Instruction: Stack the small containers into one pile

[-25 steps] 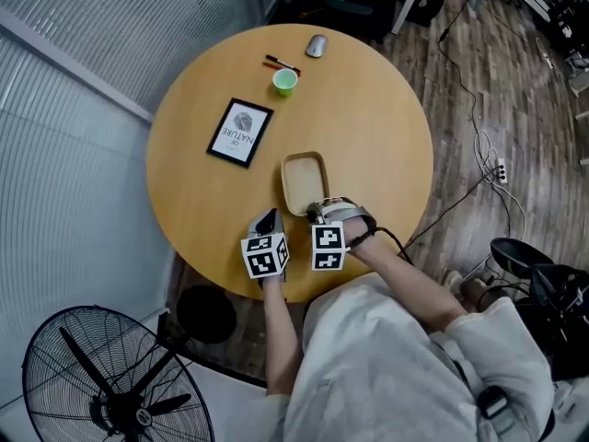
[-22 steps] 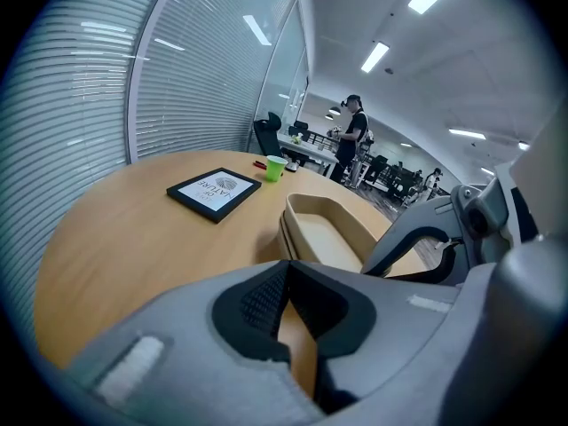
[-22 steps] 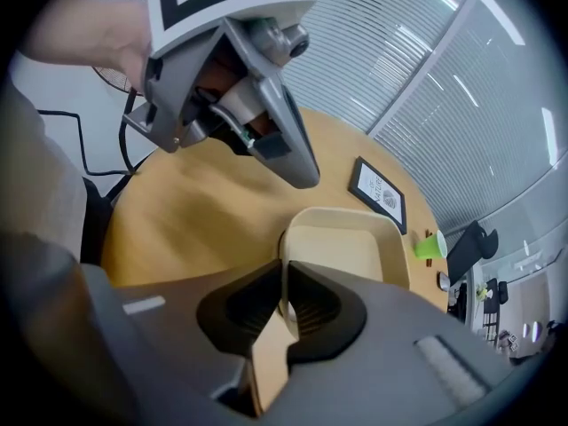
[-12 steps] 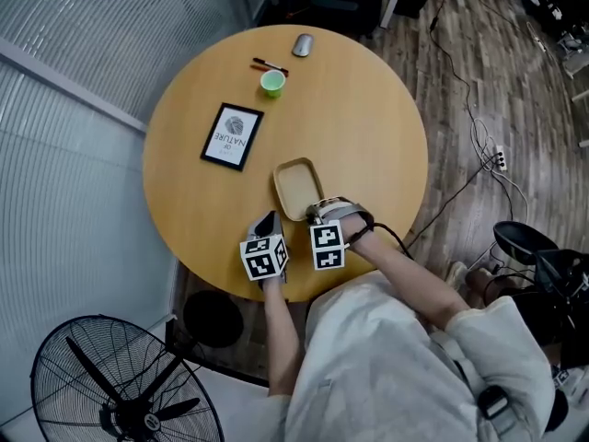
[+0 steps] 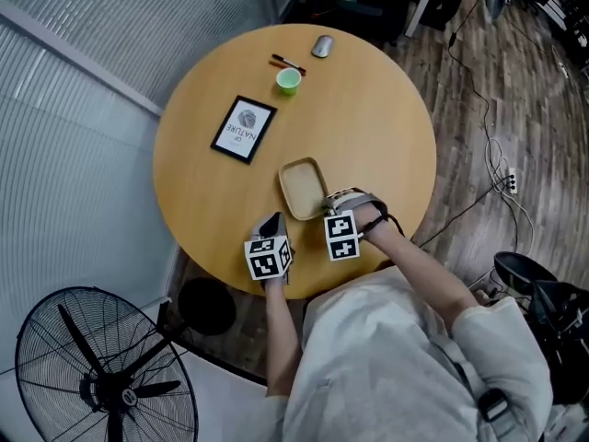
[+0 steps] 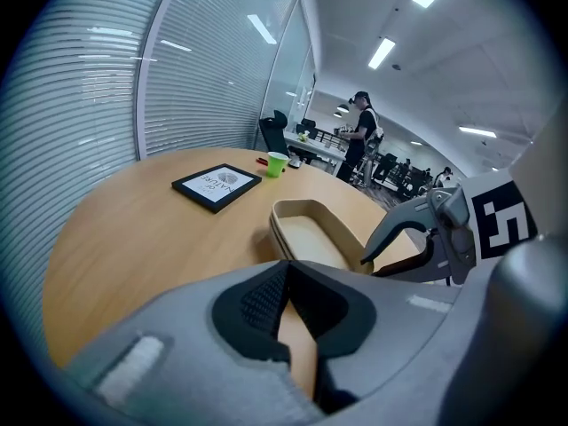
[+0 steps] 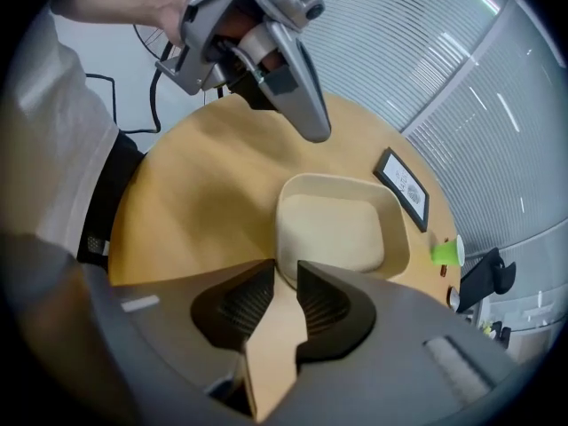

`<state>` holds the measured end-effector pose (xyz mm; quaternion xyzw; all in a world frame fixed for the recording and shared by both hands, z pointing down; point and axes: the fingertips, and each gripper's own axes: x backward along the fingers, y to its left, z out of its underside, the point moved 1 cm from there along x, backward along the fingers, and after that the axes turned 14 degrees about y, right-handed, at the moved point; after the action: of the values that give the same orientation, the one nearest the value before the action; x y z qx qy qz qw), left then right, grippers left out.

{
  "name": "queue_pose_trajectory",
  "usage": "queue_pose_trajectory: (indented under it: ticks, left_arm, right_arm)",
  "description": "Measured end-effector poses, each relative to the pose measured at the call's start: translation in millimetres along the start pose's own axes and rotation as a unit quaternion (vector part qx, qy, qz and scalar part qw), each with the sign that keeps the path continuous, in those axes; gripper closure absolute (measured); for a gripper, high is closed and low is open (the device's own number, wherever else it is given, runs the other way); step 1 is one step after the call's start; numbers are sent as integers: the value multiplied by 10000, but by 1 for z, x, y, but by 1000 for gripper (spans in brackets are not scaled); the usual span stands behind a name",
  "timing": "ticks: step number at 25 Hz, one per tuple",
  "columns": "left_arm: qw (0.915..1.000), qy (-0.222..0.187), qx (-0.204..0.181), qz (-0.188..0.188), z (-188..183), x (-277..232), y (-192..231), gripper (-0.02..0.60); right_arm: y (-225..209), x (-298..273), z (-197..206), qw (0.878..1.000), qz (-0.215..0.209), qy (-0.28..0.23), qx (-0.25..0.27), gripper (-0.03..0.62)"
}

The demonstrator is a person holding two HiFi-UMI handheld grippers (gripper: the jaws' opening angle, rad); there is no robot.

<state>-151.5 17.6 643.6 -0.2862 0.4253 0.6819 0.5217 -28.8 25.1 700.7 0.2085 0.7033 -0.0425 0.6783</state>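
Observation:
A beige container stack (image 5: 303, 189) sits on the round wooden table (image 5: 368, 127), near its front edge. In the left gripper view the stack (image 6: 311, 233) shows two nested rims. My right gripper (image 5: 324, 212) points at the stack's near end. In the right gripper view its jaws (image 7: 282, 284) are opening, with the corner of the container (image 7: 342, 224) rim just at the gap and the pads off it. My left gripper (image 5: 271, 222) rests to the left of the stack, apart from it. Its jaws (image 6: 286, 278) are shut on nothing.
A framed picture (image 5: 244, 129) lies left of the middle. At the far side stand a green cup (image 5: 288, 80), a pen (image 5: 287, 63) and a mouse (image 5: 321, 45). A floor fan (image 5: 110, 376) and a black bin (image 5: 204, 307) are below the table's near edge.
The right gripper has shifted slightly to the right beside the container's near end. The left gripper and the container have stayed where they were.

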Motion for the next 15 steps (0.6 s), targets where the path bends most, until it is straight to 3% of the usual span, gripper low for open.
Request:
queue_pose_trajectory:
  ticks: [4,9,15]
  left_arm:
    - [9996,-73,212,-180,4,5,-10,578]
    - [9983,-74,432,-379,11,4,-32,578]
    - [9952,-199,719,-630,6,5,-62,578]
  right_arm:
    - [-10,-2,22,9997,134,-6,208,505]
    - [-32,-3,56,9993,345,-129,47,482]
    - [-40,29,71,9911,-98,-1154,-661,479]
